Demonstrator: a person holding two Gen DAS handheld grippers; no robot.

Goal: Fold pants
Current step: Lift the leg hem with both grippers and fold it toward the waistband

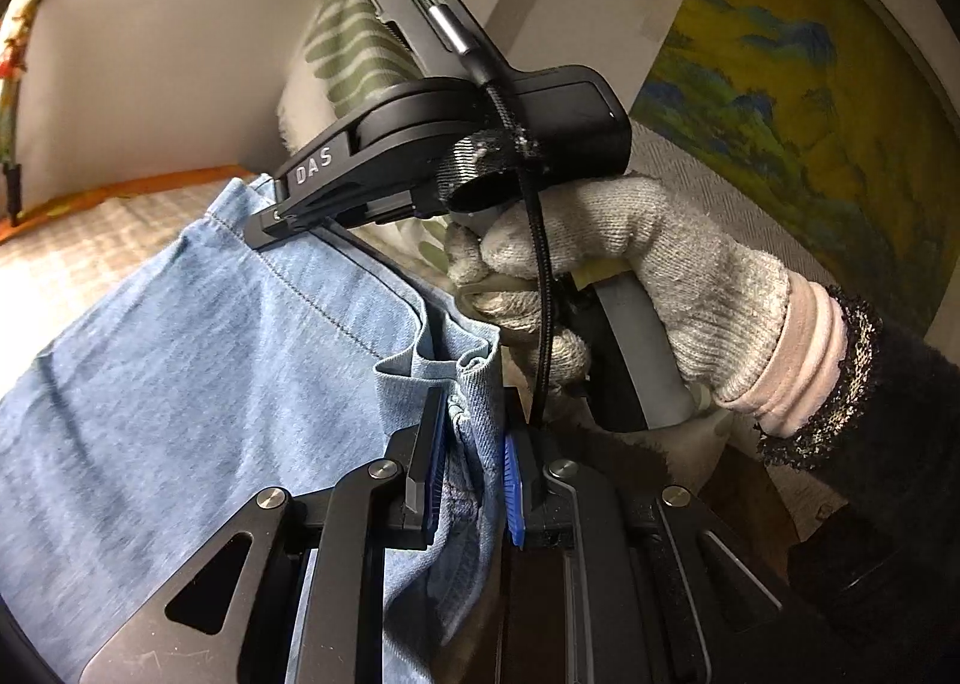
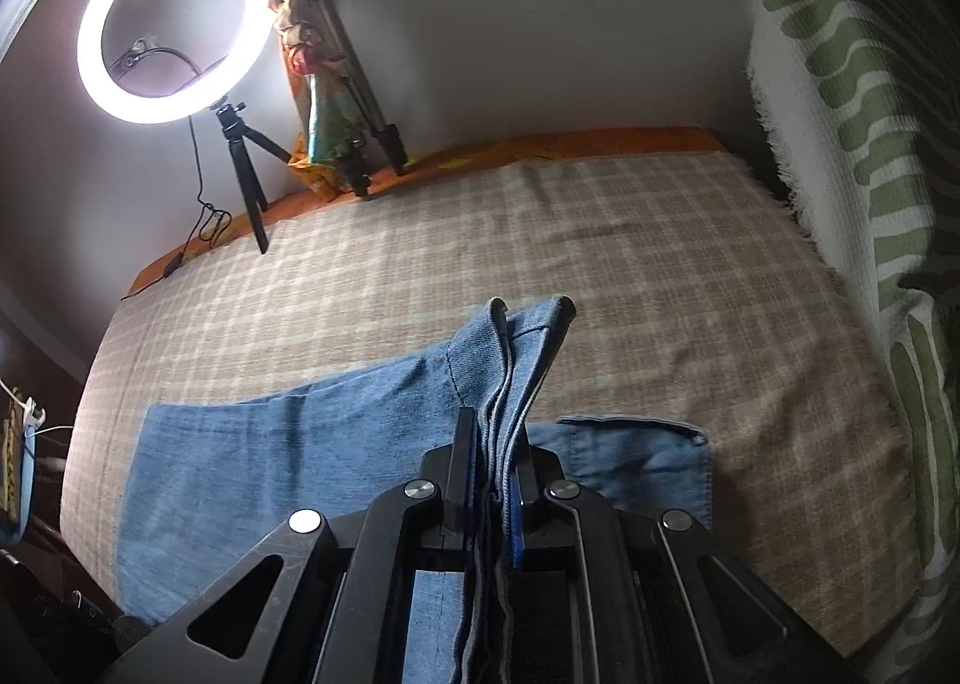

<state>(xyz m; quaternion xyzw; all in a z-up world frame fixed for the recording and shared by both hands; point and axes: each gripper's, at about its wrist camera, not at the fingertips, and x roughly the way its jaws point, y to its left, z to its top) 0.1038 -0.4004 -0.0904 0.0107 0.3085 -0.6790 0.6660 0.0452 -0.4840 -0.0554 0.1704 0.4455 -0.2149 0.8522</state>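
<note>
The light blue denim pants [image 1: 180, 384] fill the left of the left wrist view, lifted. My left gripper [image 1: 474, 444] is shut on a bunched edge of the pants between its blue pads. My right gripper [image 1: 282, 216], held by a gloved hand [image 1: 630, 276], is seen there pinching the pants' hem. In the right wrist view my right gripper [image 2: 495, 444] is shut on a folded stack of denim edges [image 2: 522, 348] that stands up between the fingers. The rest of the pants [image 2: 270, 456] lies flat on the bed.
A beige checked blanket [image 2: 540, 240] covers the bed. A lit ring light on a tripod [image 2: 168, 24] and a second tripod [image 2: 360, 102] stand at the far edge by the wall. A green-striped white cloth [image 2: 852, 144] hangs at the right. A painting [image 1: 780, 84] is on the wall.
</note>
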